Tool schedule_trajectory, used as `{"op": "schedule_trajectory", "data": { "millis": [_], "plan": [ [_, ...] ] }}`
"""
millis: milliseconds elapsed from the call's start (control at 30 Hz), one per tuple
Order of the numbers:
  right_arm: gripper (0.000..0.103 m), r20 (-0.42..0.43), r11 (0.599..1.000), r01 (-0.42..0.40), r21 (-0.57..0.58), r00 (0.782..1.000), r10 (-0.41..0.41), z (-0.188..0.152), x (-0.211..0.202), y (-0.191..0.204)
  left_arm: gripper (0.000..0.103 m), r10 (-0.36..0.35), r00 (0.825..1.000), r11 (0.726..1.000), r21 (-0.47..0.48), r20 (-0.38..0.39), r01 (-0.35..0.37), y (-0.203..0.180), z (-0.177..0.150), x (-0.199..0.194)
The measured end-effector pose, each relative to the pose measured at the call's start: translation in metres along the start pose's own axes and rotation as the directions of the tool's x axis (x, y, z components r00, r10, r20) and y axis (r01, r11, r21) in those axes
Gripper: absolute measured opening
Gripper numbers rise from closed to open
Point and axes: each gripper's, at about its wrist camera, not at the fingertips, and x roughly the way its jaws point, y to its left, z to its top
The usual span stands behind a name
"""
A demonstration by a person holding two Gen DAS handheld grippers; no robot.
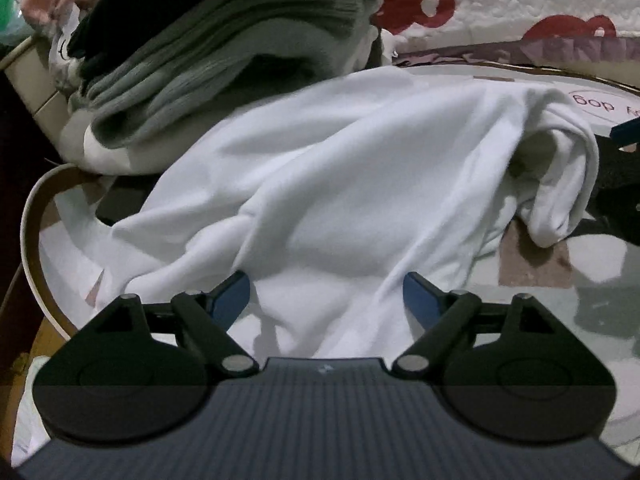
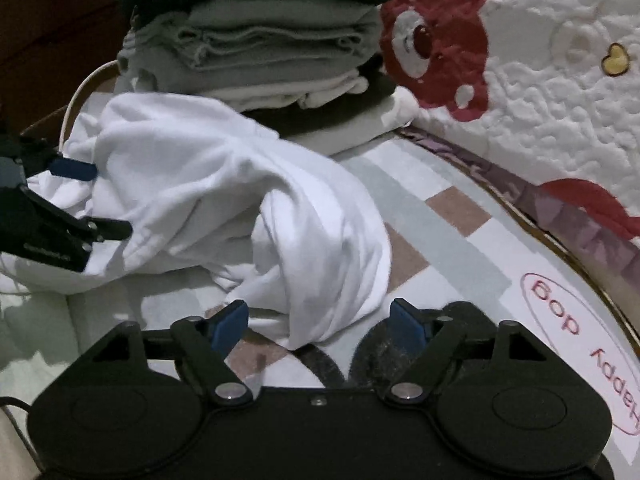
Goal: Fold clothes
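White shirt (image 1: 344, 184): crumpled in a loose heap on the patterned counter (image 2: 460, 248), just in front of the stack of folded clothes (image 2: 260, 60); one bunched end drooping toward the right gripper (image 2: 320, 320), the other end spread under the left gripper (image 1: 326, 296).

Left jaws: wide apart, straddling the near edge of the cloth, closed on nothing as far as the left wrist view shows.

Right jaws: wide apart too, low over the counter, with the bunched end lying between them but not pinched.

Stage: fits either a shirt just dropped for folding or one let go mid-fold; not settled by these views.

Risk, layers: several folds overlapping at each end, so a pinch could catch two layers at once or only the top one, leaving a twist when spread.

Risk, uneven lift: hem and sleeve edges hidden in the wrinkles, so mismatched grip points would likely pull the shirt up crooked.

Risk, stack: folded pile touching or nearly touching the far side of the shirt; dragging the cloth backward could nudge the pile or tip its top layers.

Risk, slip: thin soft fabric, likely to slide out of a shallow bite.

Risk, counter rim (image 1: 32, 216): cloth near the left rim, apt to slide off if tugged that way.
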Motion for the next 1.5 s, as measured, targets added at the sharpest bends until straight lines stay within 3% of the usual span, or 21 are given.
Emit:
{"op": "schedule_trajectory", "data": {
  "millis": [200,267,400,533,600,667,733,767,967,1067,1167,1233,1300,1433,1500],
  "plan": [
    [0.084,0.007,0.999,0.013,0.035,1.000,-0.013,0.006,0.018,0.000,0.088,-0.074,0.997,0.997,-0.001,-0.022,0.074,0.004,-0.011,0.008],
    [0.084,-0.003,0.998,0.025,0.059,1.000,-0.025,0.008,0.029,-0.001,0.094,-0.098,0.994,0.995,0.008,-0.046,0.098,0.002,-0.015,0.013],
    [0.086,-0.026,0.985,0.032,0.168,0.999,-0.028,0.010,0.051,-0.011,0.098,-0.039,0.980,0.993,0.104,-0.194,0.060,-0.008,-0.029,0.036],
    [0.089,-0.028,0.949,0.017,0.314,1.000,-0.009,0.004,0.069,-0.023,0.098,-0.086,0.983,0.993,0.063,-0.164,0.097,0.004,-0.036,0.039],
    [0.087,-0.008,0.934,0.009,0.357,1.000,-0.007,0.003,0.075,-0.027,0.092,-0.101,0.988,0.994,0.039,-0.115,0.106,0.012,-0.037,0.037],
    [0.064,0.020,0.932,-0.011,0.363,1.000,0.004,0.006,0.078,-0.027,0.055,-0.110,0.992,0.993,0.031,-0.055,0.111,0.020,-0.039,0.035],
    [0.034,0.016,0.934,-0.038,0.356,0.999,0.035,0.014,0.081,-0.026,0.036,-0.139,0.990,0.988,0.065,-0.030,0.141,0.019,-0.041,0.037],
    [0.028,0.016,0.933,-0.047,0.356,0.999,0.044,0.018,0.080,-0.026,0.032,-0.155,0.988,0.984,0.084,-0.026,0.157,0.018,-0.041,0.039],
    [0.022,0.101,0.905,0.065,0.419,0.988,-0.118,0.004,0.008,-0.016,0.020,-0.196,0.981,0.975,0.101,-0.002,0.196,0.012,-0.042,0.033],
    [0.022,0.141,0.881,0.123,0.456,0.968,-0.208,-0.006,-0.032,-0.011,0.013,-0.235,0.970,0.968,0.101,0.066,0.228,0.005,-0.040,0.004],
    [0.022,0.178,0.851,0.177,0.494,0.938,-0.299,-0.015,-0.071,-0.005,0.012,-0.206,0.968,0.966,0.187,0.139,0.179,-0.020,-0.048,-0.023],
    [0.022,0.192,0.839,0.180,0.514,0.929,-0.317,-0.024,-0.091,-0.001,0.012,-0.177,0.971,0.955,0.265,0.162,0.130,-0.038,-0.052,-0.034],
    [0.022,0.207,0.830,0.177,0.528,0.922,-0.328,-0.032,-0.107,-0.001,0.012,-0.161,0.970,0.953,0.283,0.180,0.106,-0.057,-0.045,-0.041],
    [0.022,0.238,0.802,0.171,0.573,0.901,-0.363,-0.042,-0.136,-0.018,0.011,-0.197,0.956,0.956,0.257,0.217,0.139,-0.071,-0.027,-0.059],
    [0.022,0.256,0.792,0.160,0.590,0.893,-0.371,-0.046,-0.150,-0.029,0.011,-0.193,0.949,0.952,0.281,0.248,0.120,-0.085,-0.026,-0.071]
  ]
}}
